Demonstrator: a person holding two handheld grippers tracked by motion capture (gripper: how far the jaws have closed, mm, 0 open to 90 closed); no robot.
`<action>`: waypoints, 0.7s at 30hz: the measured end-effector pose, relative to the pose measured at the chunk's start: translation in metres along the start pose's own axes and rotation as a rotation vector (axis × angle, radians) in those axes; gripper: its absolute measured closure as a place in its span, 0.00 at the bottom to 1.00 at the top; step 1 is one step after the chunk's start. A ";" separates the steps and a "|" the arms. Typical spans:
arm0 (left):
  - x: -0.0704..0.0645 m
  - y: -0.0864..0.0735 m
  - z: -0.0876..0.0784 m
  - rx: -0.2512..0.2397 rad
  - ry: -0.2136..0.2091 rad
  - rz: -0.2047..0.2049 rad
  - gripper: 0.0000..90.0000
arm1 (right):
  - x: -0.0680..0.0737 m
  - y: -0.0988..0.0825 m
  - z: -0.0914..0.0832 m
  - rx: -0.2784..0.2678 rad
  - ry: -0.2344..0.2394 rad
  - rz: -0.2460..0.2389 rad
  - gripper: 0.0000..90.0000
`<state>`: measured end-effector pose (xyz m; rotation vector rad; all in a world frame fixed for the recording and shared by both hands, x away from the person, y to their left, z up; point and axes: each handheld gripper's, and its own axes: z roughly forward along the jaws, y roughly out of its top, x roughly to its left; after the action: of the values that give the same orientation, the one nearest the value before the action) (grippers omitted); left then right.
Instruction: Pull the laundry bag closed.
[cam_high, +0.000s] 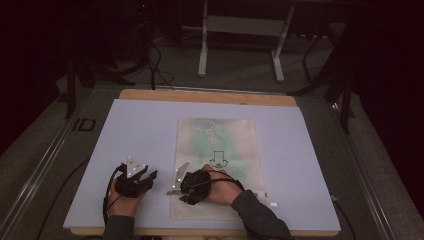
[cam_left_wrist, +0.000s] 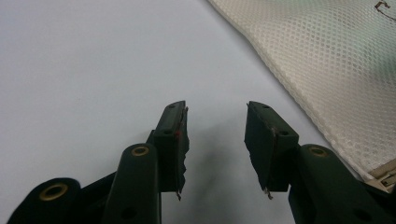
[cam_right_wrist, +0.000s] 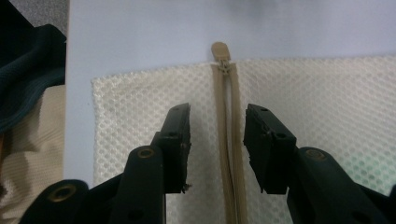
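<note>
Dark floor and grey table legs (cam_high: 240, 40) fill the background at twelve o'clock, and black cables (cam_high: 155, 65) trail across the floor toward the wooden table (cam_high: 210, 96), whose top is covered by a pale lilac mat (cam_high: 140, 135). On the mat, a little toward five o'clock from its centre, lies a flat white mesh bag (cam_high: 217, 150) with something green showing through the netting. Its tan zipper (cam_right_wrist: 227, 135) runs along the near end, and the zipper pull (cam_right_wrist: 220, 50) sticks out past the bag's edge. The right gripper (cam_right_wrist: 217, 140) hovers over that end at six o'clock, jaws moderately apart and straddling the zipper without pressing on it. The left gripper (cam_left_wrist: 215, 140) rests at eight o'clock over bare mat, jaws apart with nothing between them, the bag's edge just beside it toward two o'clock. A dark sleeve (cam_high: 260, 215) covers the bag's near corner.
</note>
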<state>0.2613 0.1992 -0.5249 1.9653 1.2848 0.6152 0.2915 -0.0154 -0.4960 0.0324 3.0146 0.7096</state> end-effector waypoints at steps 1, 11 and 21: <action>0.000 0.000 0.000 0.000 0.000 0.000 0.65 | 0.000 0.001 0.000 0.000 -0.001 -0.003 0.68; 0.000 0.000 0.000 0.000 -0.001 0.002 0.65 | -0.001 0.011 0.003 -0.017 0.003 0.003 0.68; 0.001 0.000 0.000 -0.004 0.001 -0.004 0.64 | -0.003 0.020 0.009 -0.028 -0.002 0.022 0.74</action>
<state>0.2616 0.1999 -0.5248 1.9589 1.2869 0.6167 0.2948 0.0066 -0.4950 0.0653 3.0063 0.7532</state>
